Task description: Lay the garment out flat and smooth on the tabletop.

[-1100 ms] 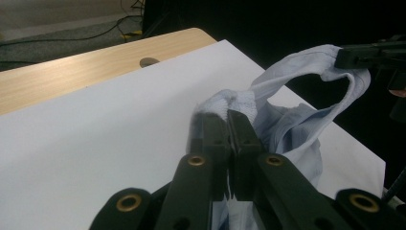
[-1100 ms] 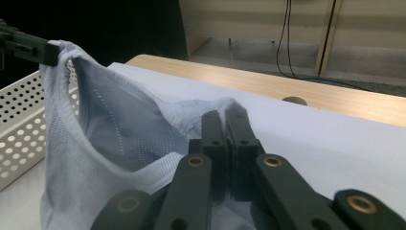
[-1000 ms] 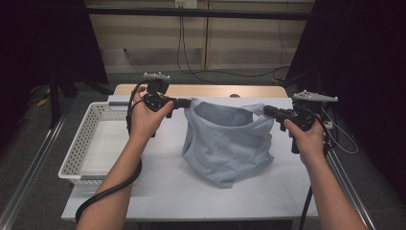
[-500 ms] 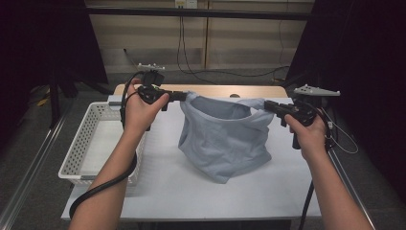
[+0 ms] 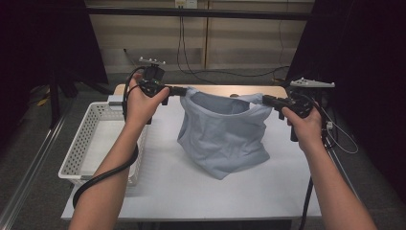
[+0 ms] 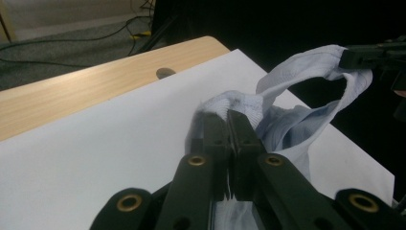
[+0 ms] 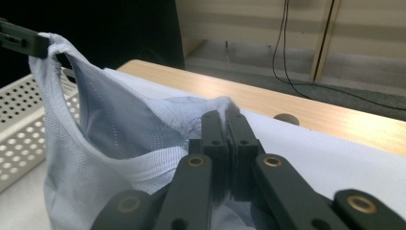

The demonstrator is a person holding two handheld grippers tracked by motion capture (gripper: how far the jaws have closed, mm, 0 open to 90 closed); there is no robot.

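Both claws are lifting the pale blue T-shirt (image 5: 222, 136) higher than a second ago, its hem now barely brushing the white surface (image 5: 191, 187). The left claw (image 5: 184, 90) and right claw (image 5: 262, 99) are each clamping one shoulder (opening for folding, probably). One shirt, one white basket (image 5: 84, 153) left of it.

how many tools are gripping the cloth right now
2. The left tool pinches one top corner of the pale blue mesh garment beside the white perforated plastic basket; the right tool pinches the opposite corner, across the white table.
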